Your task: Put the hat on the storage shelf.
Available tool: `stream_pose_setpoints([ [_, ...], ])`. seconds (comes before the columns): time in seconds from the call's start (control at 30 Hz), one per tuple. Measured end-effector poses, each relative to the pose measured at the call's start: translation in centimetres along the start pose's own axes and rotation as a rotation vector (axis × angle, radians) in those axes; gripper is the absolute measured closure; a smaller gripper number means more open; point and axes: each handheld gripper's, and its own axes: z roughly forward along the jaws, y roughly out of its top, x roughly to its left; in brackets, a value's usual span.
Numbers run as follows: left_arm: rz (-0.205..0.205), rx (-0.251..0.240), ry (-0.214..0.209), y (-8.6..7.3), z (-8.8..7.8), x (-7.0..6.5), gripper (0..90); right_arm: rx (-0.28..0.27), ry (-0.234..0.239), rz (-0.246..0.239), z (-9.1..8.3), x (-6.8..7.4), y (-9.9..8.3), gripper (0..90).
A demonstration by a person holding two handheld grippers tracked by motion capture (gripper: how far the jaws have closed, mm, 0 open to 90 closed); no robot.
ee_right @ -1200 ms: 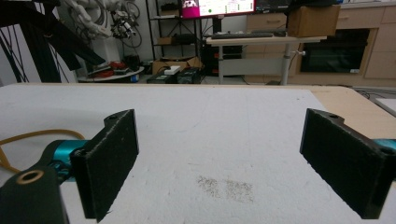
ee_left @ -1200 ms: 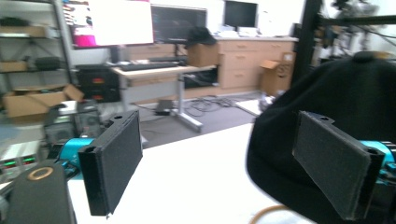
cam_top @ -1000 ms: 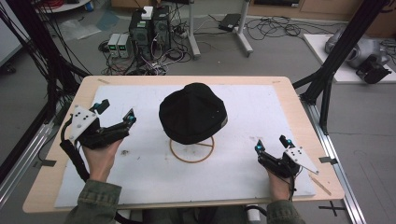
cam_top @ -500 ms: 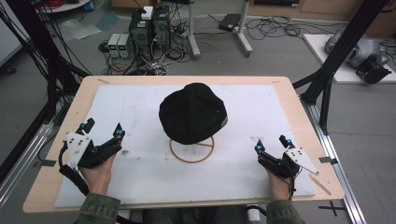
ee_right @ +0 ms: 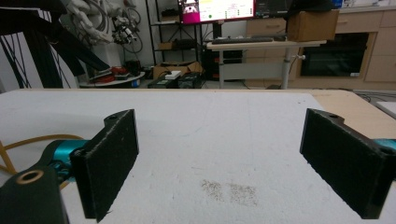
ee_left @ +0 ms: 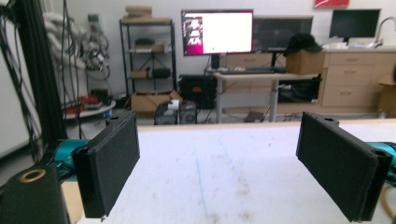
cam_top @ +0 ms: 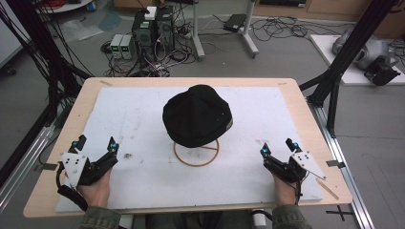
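A black hat (cam_top: 197, 116) sits on a wooden ring stand (cam_top: 196, 153) at the middle of the white-covered worktop (cam_top: 133, 119), well apart from both tools. The left hand-held gripper (cam_top: 95, 145) and the right hand-held gripper (cam_top: 277, 147) rest near the front edge, jaws spread wide and holding nothing. To lift the hat cleanly, each should probably approach from its own side, low, and pinch the brim rather than the soft crown.

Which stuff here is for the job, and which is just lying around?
For the job:
black hat
wooden ring stand
left hand-held gripper
right hand-held gripper

Just lying about:
computer boxes on the floor
cables
monitor
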Motion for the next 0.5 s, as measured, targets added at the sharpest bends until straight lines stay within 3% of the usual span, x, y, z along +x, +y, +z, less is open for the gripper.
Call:
stream_pose_setpoints([
  [0.1, -0.050, 0.044, 0.030, -0.7, -0.1, 0.5, 13.7, 0.001, 0.000, 0.001, -0.1, 0.2, 0.0, 10.8],
  [0.2, -0.031, 0.063, 0.038, -1.6, -0.3, 0.5, 13.7, 0.001, 0.000, -0.002, -0.1, 0.2, -0.1, 10.8],
  [0.3, -0.052, 0.078, 0.019, -1.9, -0.3, 0.9, 13.7, 0.001, -0.001, -0.007, -0.1, 0.3, -0.1, 10.8],
  [0.43, -0.069, 0.030, 0.028, -1.8, -0.2, 1.1, 13.7, -0.003, 0.000, -0.004, -0.2, 0.3, 0.0, 10.8],
  [0.5, -0.064, 0.030, 0.028, -1.8, -0.2, 1.1, 13.7, 0.003, 0.004, -0.003, -0.2, 0.3, -0.1, 10.8],
])
